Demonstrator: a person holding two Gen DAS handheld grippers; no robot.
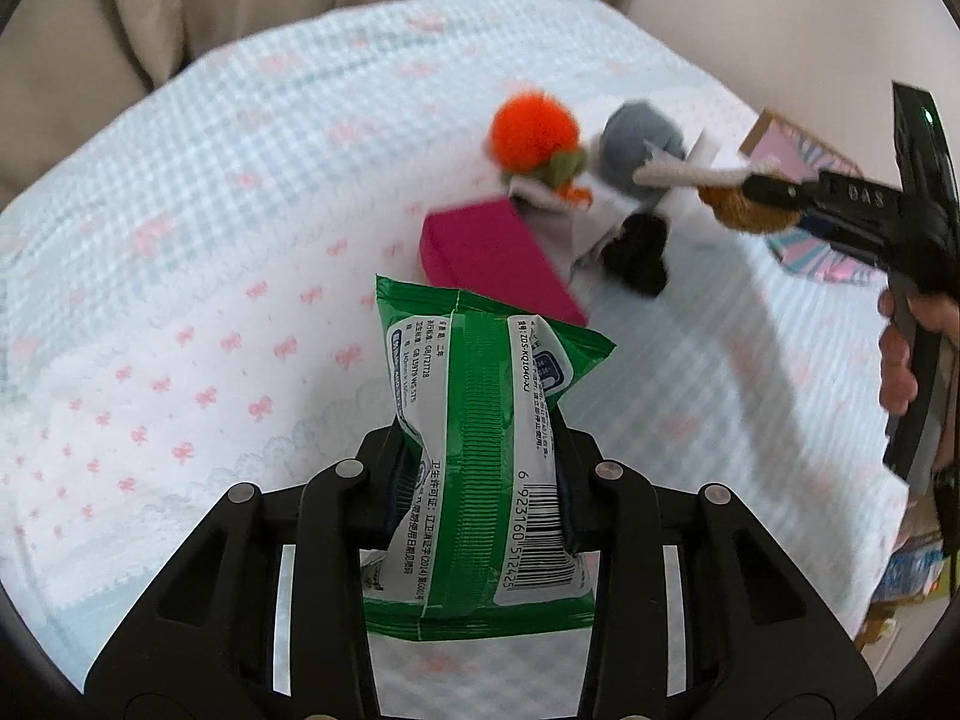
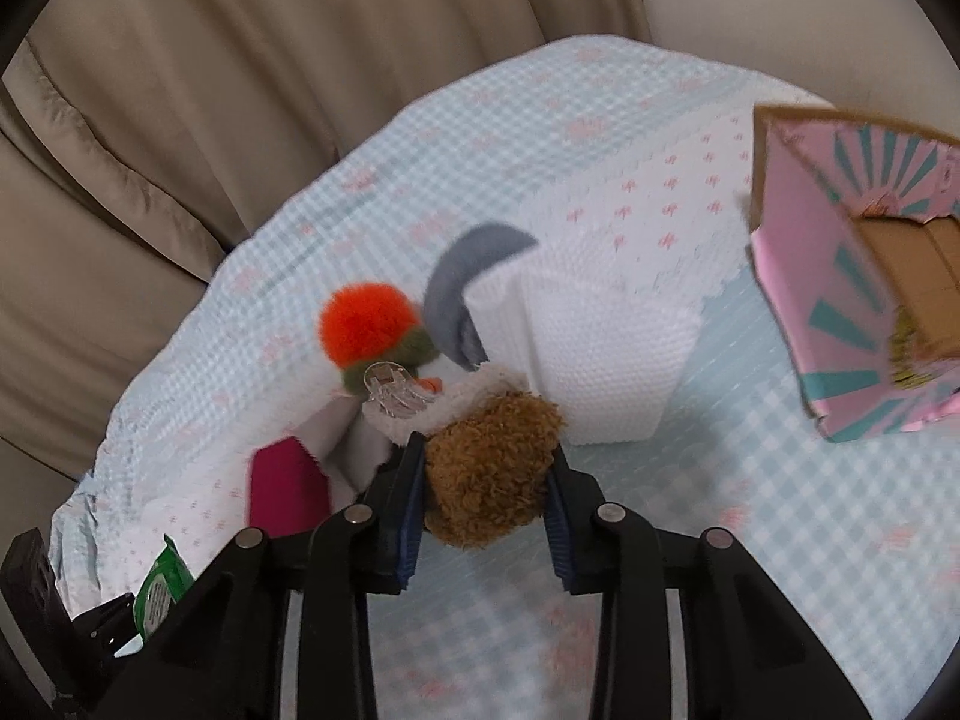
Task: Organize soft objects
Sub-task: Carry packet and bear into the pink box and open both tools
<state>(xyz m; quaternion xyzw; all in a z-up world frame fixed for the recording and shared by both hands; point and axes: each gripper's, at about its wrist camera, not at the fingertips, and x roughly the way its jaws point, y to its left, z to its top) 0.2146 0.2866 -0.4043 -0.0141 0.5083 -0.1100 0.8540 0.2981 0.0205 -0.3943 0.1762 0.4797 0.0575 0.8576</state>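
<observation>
My left gripper (image 1: 480,450) is shut on a green wet-wipes pack (image 1: 480,456) and holds it above the bed. My right gripper (image 2: 487,480) is shut on a brown curly plush toy (image 2: 489,480) with a white fluffy part; it also shows in the left wrist view (image 1: 750,213). Beyond lie an orange pom-pom toy (image 2: 366,324) (image 1: 531,132), a grey soft piece (image 2: 462,276) (image 1: 639,141), a magenta block (image 1: 498,258) (image 2: 288,486), a black soft piece (image 1: 639,252) and a white foam tray (image 2: 606,348).
A pink and teal cardboard box (image 2: 840,276) stands open at the right, seen also in the left wrist view (image 1: 798,162). The bed has a light blue checked cover (image 1: 180,240). Beige curtains (image 2: 240,90) hang behind the bed.
</observation>
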